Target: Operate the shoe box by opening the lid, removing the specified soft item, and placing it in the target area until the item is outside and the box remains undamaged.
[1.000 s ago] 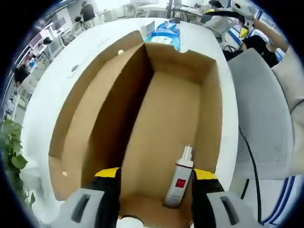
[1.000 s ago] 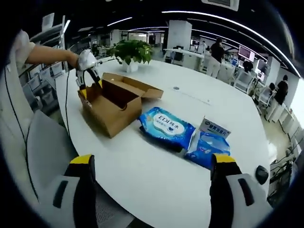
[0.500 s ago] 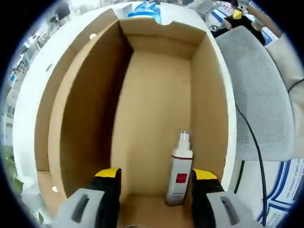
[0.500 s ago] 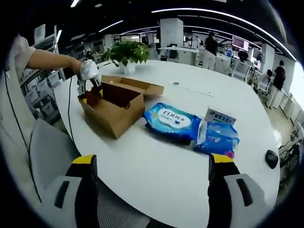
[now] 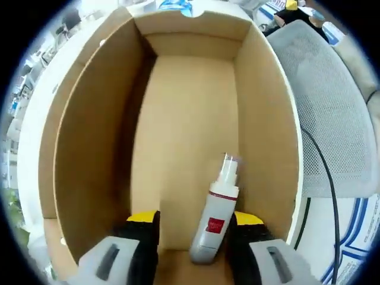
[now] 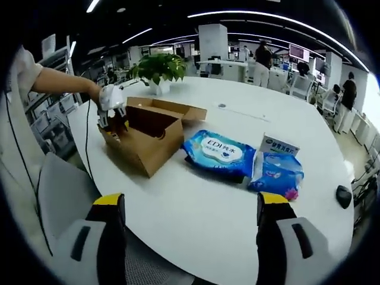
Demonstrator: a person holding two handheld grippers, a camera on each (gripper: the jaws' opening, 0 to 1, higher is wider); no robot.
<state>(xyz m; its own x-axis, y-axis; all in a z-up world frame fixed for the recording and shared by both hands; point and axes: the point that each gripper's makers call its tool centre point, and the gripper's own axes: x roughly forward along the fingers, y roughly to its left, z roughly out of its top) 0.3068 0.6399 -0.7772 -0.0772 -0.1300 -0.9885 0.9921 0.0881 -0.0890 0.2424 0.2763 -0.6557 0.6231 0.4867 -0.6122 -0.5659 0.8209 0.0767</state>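
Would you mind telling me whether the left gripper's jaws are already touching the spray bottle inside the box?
Cannot tell. In the left gripper view the left gripper straddles the spray bottle lying in the cardboard box; its right jaw looks flush against the bottle, but blur hides the contact.

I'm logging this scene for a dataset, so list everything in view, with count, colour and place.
Shoe box: one, brown cardboard, lid open, on the table's left part.
Spray bottle: one, white with red label, lying inside the box.
Wipes packs: two, blue, right of the box.
Small box: one, white and blue, behind the packs.
Potted plant: one, green, behind the box.
Table: one, white.
Left gripper: open, lowered into the box around the bottle.
Right gripper: open, above the table.
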